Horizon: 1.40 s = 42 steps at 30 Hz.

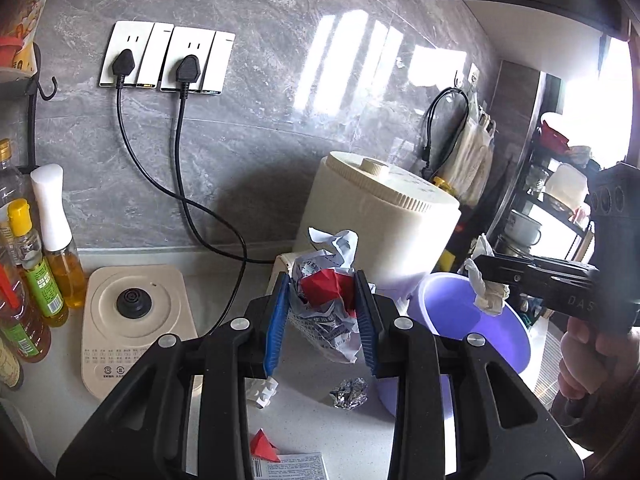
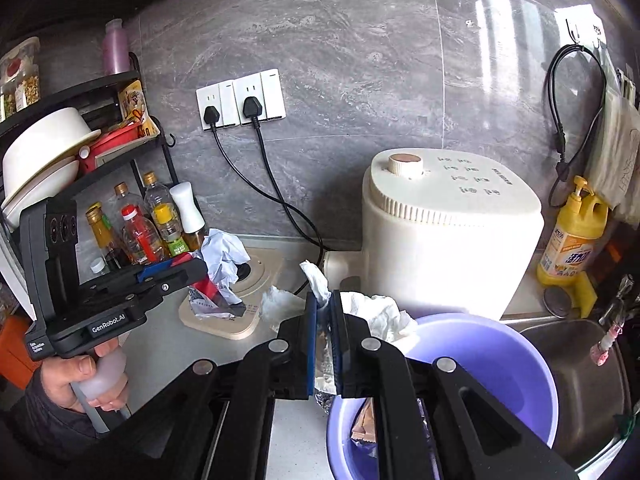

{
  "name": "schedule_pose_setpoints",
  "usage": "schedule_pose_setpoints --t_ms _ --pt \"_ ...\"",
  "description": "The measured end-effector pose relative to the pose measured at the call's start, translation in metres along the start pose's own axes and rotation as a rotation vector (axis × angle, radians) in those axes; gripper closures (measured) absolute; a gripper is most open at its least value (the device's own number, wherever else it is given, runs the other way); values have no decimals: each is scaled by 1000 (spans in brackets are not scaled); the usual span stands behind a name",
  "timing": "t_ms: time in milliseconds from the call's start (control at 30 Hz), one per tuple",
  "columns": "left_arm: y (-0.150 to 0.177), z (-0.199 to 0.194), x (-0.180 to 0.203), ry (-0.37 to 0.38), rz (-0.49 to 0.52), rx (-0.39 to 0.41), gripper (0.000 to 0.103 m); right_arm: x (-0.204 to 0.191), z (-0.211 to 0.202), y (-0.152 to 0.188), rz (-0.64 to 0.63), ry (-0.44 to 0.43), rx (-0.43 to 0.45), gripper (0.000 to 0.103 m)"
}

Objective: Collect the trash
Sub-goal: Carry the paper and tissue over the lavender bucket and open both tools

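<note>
Left gripper clamping crumpled wrappers, right gripper pinching tissue, sink right-view only.

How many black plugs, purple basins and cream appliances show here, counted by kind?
Black plugs in wall sockets: 2
Purple basin: 1
Cream appliances: 2, the tall cream appliance and the flat cream base
Total: 5
</note>
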<state>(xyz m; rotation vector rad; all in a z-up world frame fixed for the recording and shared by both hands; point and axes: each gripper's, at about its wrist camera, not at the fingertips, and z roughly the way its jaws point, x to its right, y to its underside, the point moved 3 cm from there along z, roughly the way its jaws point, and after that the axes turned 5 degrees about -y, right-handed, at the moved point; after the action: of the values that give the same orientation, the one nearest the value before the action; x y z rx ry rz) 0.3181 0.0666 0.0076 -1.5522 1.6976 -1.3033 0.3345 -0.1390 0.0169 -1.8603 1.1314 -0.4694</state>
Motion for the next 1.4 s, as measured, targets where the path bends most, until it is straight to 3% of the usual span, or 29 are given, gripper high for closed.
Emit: schedule_pose_setpoints --t_ms 333,400,433,467,1067,1167,1200,1233,1333,1400 --pt "-9 18 50 119 87 -22 71 54 -42 6 103 144 54 92" --pt "-10 22 60 141 106 -31 71 64 -49 8 134 155 56 79" --pt "-11 25 64 153 114 -37 71 68 -54 10 147 163 71 63" --pt "-12 27 69 165 123 -42 71 71 -59 11 158 177 91 62" --pt "-9 60 157 341 279 -126 70 118 -121 64 326 345 130 61" --pt "-12 66 171 341 302 -134 54 121 -128 73 349 363 134 60" --pt "-13 67 173 334 305 -139 36 122 -129 75 356 366 133 59" --pt "-14 66 175 334 303 -133 26 122 -130 77 362 367 132 57" --pt "-15 59 173 353 293 -119 13 120 -130 81 365 363 131 51" --pt "-13 56 168 343 289 -119 11 117 -128 80 358 356 130 49"
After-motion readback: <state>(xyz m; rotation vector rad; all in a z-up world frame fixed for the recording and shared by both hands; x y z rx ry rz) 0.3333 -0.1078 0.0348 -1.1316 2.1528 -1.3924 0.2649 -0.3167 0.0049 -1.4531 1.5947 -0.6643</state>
